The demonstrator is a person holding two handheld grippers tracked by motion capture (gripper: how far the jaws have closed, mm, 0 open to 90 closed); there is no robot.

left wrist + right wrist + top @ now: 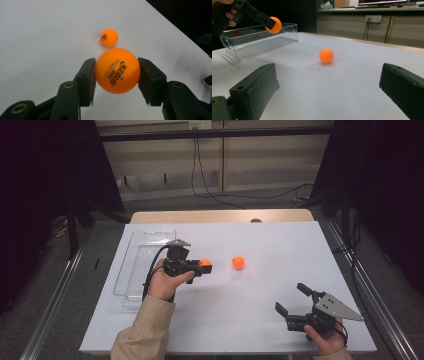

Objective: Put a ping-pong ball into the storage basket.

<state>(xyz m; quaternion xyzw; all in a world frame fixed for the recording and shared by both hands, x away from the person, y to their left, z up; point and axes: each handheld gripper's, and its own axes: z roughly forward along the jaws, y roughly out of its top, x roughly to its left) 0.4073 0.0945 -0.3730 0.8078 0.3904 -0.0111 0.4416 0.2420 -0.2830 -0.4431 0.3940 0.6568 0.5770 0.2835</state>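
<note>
My left gripper [203, 266] is shut on an orange ping-pong ball [205, 262] and holds it above the white table, just right of a clear plastic box [134, 270]. In the left gripper view the black jaws press both sides of the printed ball [117, 70]. A second orange ball [238, 262] lies loose on the table a little farther right, beyond the held one [109, 37]. My right gripper [289, 297] rests near the front right edge, jaws wide open and empty. The right gripper view looks over the loose ball [326, 55] towards the held ball [274, 25].
The clear box [262, 42] is long, shallow and open-topped, lying along the table's left side. A white sheet [280, 245] covers the table top, with a wooden strip [220, 216] at the far edge. Black frame posts [345, 215] stand beside the table.
</note>
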